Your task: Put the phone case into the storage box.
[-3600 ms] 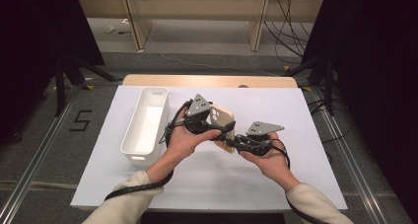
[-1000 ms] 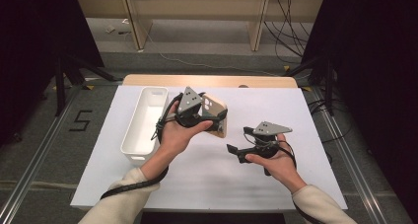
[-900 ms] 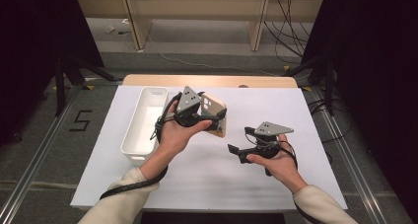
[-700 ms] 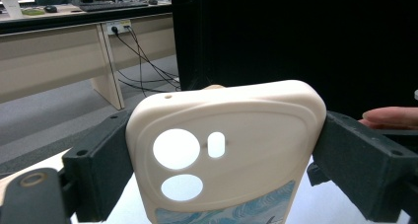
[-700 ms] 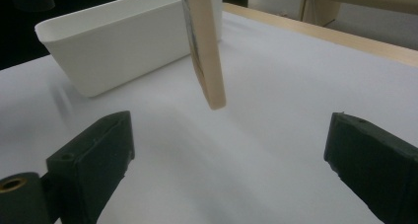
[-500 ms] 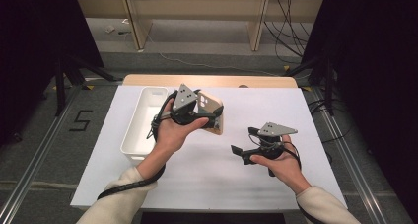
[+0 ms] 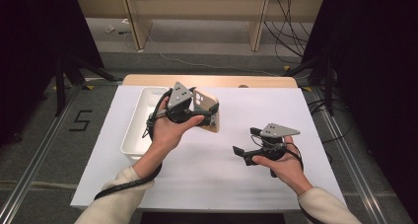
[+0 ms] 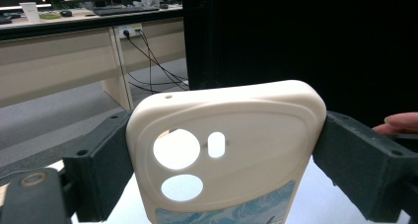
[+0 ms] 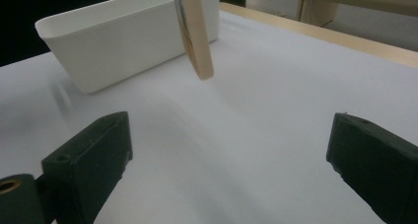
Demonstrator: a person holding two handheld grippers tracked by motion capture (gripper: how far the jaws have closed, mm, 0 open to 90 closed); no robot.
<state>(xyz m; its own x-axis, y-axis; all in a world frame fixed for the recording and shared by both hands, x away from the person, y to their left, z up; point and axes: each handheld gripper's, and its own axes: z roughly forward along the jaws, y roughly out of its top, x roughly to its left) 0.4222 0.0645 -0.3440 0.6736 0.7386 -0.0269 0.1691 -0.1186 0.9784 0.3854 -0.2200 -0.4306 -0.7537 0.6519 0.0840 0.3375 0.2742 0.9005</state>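
Phone case [image 8: 236,150]: cream-coloured, rounded corners, w/ two round cut-outs and one small oblong cut-out near its upper end; blue-and-white printed panel on lower part. Held clamped across its width by the left hand-held gripper [image 7: 197,116], raised clear of the tabletop [image 7: 276,105]. In the right gripper view it [image 9: 193,31] hangs edge-on, slightly tilted, lower end above the tabletop, just beside the white bin [image 7: 140,120].
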